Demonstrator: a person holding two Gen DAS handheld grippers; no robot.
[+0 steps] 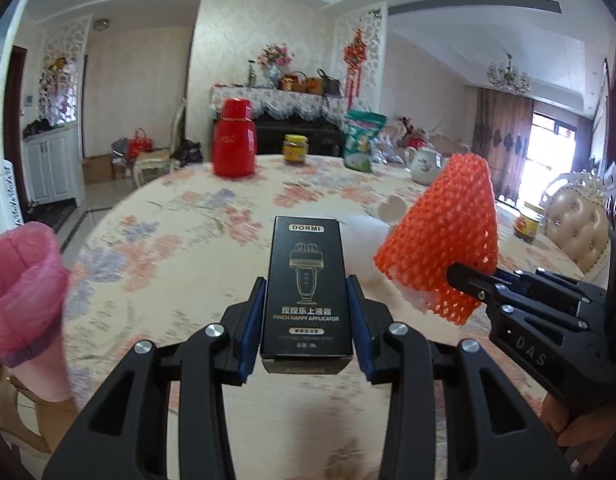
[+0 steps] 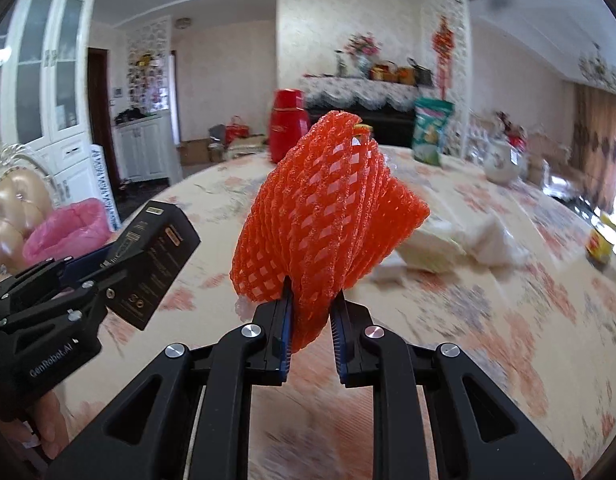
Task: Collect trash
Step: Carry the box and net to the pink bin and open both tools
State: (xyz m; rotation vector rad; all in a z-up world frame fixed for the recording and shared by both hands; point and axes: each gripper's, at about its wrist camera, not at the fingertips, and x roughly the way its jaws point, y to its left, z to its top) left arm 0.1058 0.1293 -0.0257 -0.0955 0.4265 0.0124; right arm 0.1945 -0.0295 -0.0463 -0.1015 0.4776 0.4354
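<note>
Grasping a black box (image 1: 307, 292), the left gripper (image 1: 307, 312); right gripper (image 2: 311, 320) fingers clench orange foam netting (image 2: 328, 204); pink-lined bin (image 1: 20, 280) interior unseen.

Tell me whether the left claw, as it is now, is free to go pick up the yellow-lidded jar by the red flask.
Probably not yet. The left claw is clamped on the black box, so it has no free grip. The path over the table to the jar looks clear.

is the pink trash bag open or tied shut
Open: the pink trash bag's mouth gapes upward, rim spread wide beside the table.
</note>
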